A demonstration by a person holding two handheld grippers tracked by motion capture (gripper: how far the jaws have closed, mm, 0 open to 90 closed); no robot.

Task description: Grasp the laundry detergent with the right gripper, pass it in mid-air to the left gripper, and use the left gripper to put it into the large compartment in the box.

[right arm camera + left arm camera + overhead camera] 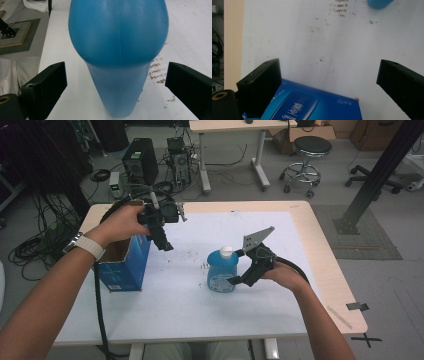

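The blue bottle point(221, 271) with its white cap stands upright near the middle of the white-covered bench point(190, 305). The right claw point(239, 279) is beside it, jaws spread wide on either side of the bottle body without touching it. Farther left, the left claw point(165, 242) hangs wide apart and empty above the near edge of the open blue carton point(125, 265) on the bench.

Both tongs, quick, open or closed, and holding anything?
Left tongs: open, holding nothing, above the blue box.
Right tongs: open, jaws on either side of the blue bottle, not clamped on it.
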